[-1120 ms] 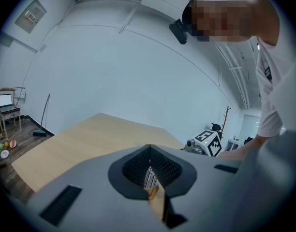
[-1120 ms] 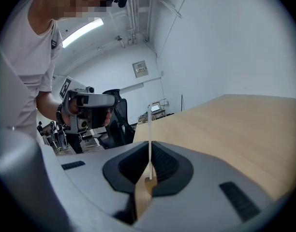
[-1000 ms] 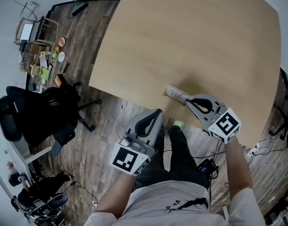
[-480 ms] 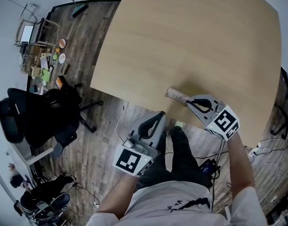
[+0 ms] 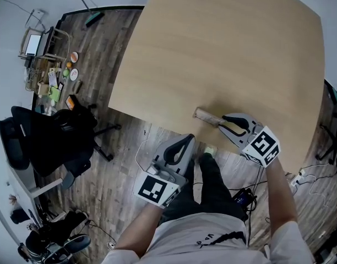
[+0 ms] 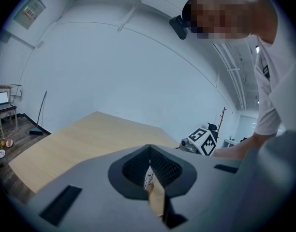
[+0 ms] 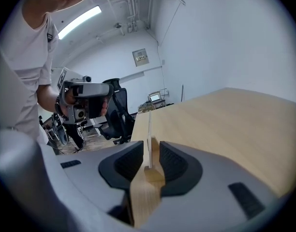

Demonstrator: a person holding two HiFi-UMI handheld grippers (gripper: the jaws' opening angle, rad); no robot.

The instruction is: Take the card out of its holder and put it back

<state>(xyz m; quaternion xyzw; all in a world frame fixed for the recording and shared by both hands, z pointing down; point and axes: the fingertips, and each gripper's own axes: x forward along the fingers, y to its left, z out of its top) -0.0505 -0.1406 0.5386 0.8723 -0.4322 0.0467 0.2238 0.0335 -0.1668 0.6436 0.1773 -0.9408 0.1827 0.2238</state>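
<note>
My right gripper (image 5: 223, 120) rests at the near edge of the wooden table (image 5: 223, 48), shut on the small wooden card holder (image 5: 206, 114). In the right gripper view the holder (image 7: 144, 192) sits between the jaws, with a thin pale upright edge (image 7: 149, 134) in its slot. My left gripper (image 5: 186, 141) hangs off the table, over the floor by the person's legs. Its jaws are shut on a thin white printed card (image 6: 149, 178), seen edge-on. A tan piece shows just below the card.
A black office chair (image 5: 47, 136) and a cluttered shelf (image 5: 47, 65) stand on the wood floor to the left. Cables and a power strip (image 5: 245, 194) lie by the person's feet. The tabletop (image 7: 235, 115) stretches away beyond the holder.
Almost nothing has changed. The left gripper has sunk slightly toward the person with the card in it, and the right gripper keeps the holder at the table edge.
</note>
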